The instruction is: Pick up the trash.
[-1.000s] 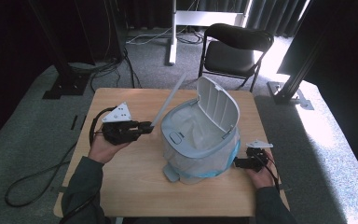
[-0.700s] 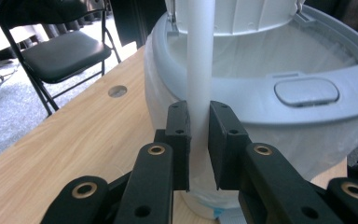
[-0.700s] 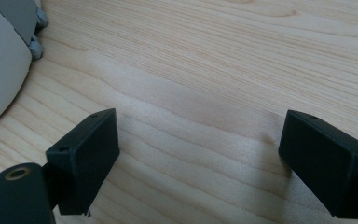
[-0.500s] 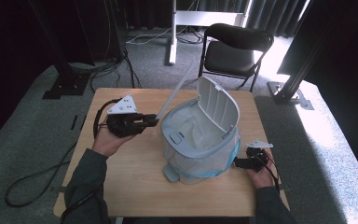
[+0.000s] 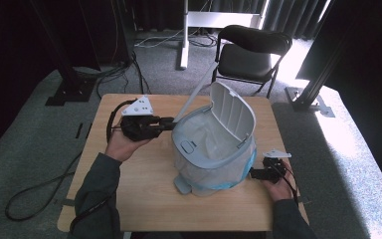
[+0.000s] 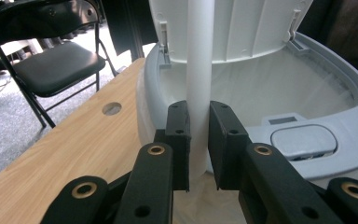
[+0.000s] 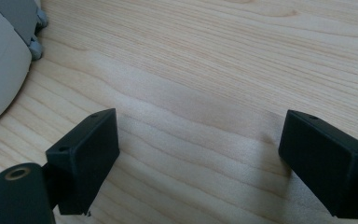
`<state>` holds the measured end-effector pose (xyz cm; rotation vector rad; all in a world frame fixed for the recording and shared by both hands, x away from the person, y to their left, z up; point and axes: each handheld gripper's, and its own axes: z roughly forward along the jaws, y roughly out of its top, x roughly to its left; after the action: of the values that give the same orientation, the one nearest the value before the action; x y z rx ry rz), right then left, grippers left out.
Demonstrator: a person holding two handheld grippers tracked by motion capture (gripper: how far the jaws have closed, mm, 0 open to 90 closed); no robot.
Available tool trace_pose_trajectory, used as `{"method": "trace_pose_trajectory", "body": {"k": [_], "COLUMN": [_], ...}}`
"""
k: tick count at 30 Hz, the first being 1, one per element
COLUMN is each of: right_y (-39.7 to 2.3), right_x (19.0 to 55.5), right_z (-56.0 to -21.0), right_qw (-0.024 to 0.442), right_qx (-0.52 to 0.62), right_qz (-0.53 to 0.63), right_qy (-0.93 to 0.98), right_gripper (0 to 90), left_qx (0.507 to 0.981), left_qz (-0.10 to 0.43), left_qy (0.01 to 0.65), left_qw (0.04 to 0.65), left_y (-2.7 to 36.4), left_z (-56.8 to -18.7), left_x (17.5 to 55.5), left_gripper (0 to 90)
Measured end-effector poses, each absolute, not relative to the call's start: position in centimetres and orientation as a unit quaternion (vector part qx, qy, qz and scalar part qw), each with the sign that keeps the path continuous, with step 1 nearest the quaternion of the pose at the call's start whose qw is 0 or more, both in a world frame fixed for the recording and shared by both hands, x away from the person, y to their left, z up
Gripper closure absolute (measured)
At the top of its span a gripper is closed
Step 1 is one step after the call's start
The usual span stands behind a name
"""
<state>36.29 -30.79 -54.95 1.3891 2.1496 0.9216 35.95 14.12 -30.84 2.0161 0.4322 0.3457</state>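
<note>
Here, the left hand-held gripper pinches a white strip at the open bin, while the right hand-held gripper rests spread wide on the worktop.

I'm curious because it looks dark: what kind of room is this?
Probably a recording studio or lab, not a home: black curtains hang behind, cables trail over grey carpet, and one wooden table holds a bin beside a folding chair.

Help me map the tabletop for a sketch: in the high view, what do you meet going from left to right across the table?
left gripper → white strip → bin → right gripper
</note>
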Motion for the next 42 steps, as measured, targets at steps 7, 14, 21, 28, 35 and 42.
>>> {"method": "trace_pose_trajectory", "body": {"k": [7, 14, 21, 28, 35, 42], "right_y": [-30.8, -30.8, -30.8, -30.8, -30.8, -30.8], "right_x": [36.3, 36.3, 36.3, 36.3, 36.3, 36.3], "right_z": [-54.9, -54.9, -54.9, -54.9, -54.9, -54.9], "right_qw": [0.209, 0.209, 0.209, 0.209, 0.209, 0.209], "right_qx": [0.499, 0.499, 0.499, 0.499, 0.499, 0.499], "right_qz": [0.331, 0.331, 0.331, 0.331, 0.331, 0.331], "right_qy": [0.773, 0.773, 0.773, 0.773, 0.773, 0.773], "right_gripper": [11.2, 11.2, 11.2, 11.2, 11.2, 11.2], "left_qx": [0.832, 0.832, 0.832, 0.833, 0.834, 0.835], "left_qz": [0.141, 0.137, 0.133, 0.129, 0.124, 0.117], "left_qy": [0.174, 0.17, 0.166, 0.162, 0.154, 0.154], "left_qw": [0.508, 0.511, 0.512, 0.514, 0.515, 0.515], "left_y": [13.4, 12.9, 12.3, 11.5, 10.5, 10.0], "left_z": [-30.5, -30.3, -30.1, -30.1, -30.0, -30.4], "left_x": [36.4, 36.5, 36.8, 37.0, 37.1, 37.4], "left_gripper": [78.9, 78.9, 78.9, 78.9, 78.9, 78.8]}}
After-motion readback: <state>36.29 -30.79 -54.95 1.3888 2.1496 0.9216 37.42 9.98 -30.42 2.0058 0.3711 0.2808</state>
